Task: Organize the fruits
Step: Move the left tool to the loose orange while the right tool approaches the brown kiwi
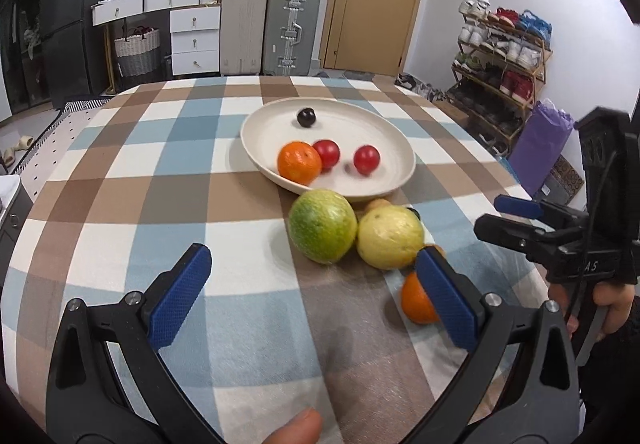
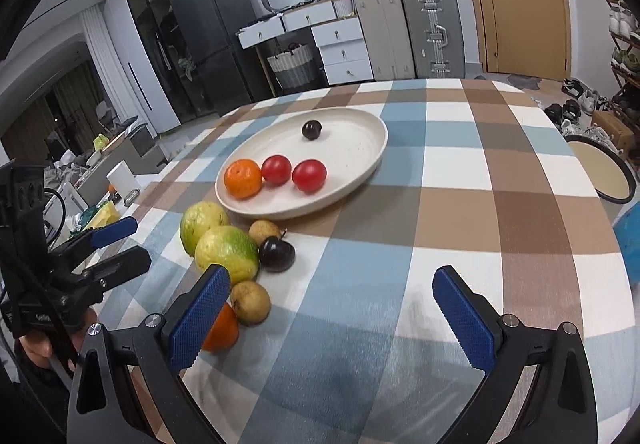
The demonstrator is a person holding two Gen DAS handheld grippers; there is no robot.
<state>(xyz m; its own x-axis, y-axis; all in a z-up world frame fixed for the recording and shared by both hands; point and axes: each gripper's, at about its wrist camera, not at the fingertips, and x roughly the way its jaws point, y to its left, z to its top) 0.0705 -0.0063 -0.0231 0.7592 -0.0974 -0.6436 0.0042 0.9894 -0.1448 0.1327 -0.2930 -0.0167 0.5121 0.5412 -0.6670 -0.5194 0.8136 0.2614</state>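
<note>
Both grippers are hovering above the checked tablecloth [image 2: 440,204] with nothing between their blue pads. The left gripper [image 1: 312,296] is spreading its jaws wide, and just ahead of its right finger a cluster of loose fruit is lying on the cloth: a green guava [image 1: 322,226] touching a yellow guava [image 1: 390,237], with an orange [image 1: 416,300] partly hidden behind that finger's pad. Beyond the cluster, straight ahead, the cream plate [image 1: 360,116] is carrying a mandarin [image 1: 300,161], two red fruits [image 1: 327,153] side by side, and a dark plum [image 1: 306,117] near its far rim. The right gripper [image 2: 332,316] is also standing wide open, empty, over bare cloth; the same loose cluster is sitting off its left finger, where a second dark plum [image 2: 277,253] and two small brownish pears [image 2: 251,302] are showing beside the guavas, the nearer pear just past the pad. The plate is lying ahead and slightly left of it.
</note>
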